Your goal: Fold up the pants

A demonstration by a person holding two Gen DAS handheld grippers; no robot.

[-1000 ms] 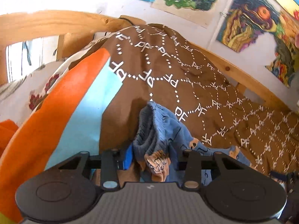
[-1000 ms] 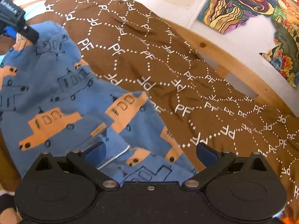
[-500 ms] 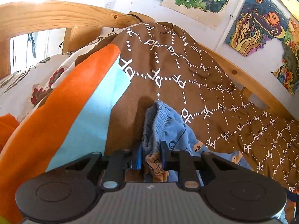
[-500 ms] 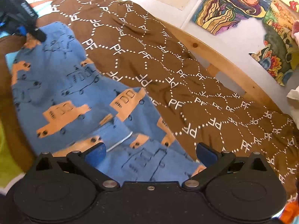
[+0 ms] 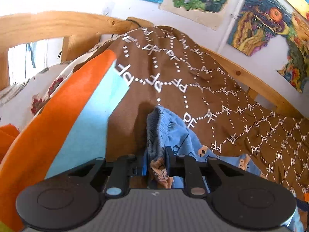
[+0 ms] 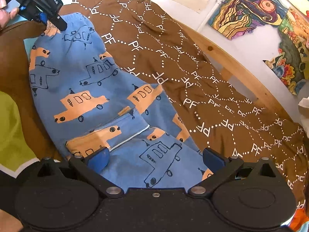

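Note:
Blue pants (image 6: 92,81) printed with orange cars lie on a brown blanket (image 6: 193,73) on a bed. My left gripper (image 5: 157,161) is shut on the pants' ribbed waistband (image 5: 154,131) and holds it bunched between its fingers. It also shows in the right wrist view (image 6: 52,22) at the top left, pinching the waistband corner. My right gripper (image 6: 154,157) is open, its blue pads wide apart, just above the lower part of the pants.
A wooden bed rail (image 6: 241,73) runs along the wall with paintings (image 6: 249,13). An orange and light blue cover (image 5: 63,119) lies left of the pants. A lime green cloth (image 6: 13,131) lies at the left.
My left gripper closed on the waistband and has pulled it along the bed, stretching the pants out. My right gripper stayed open over the lower part of the pants.

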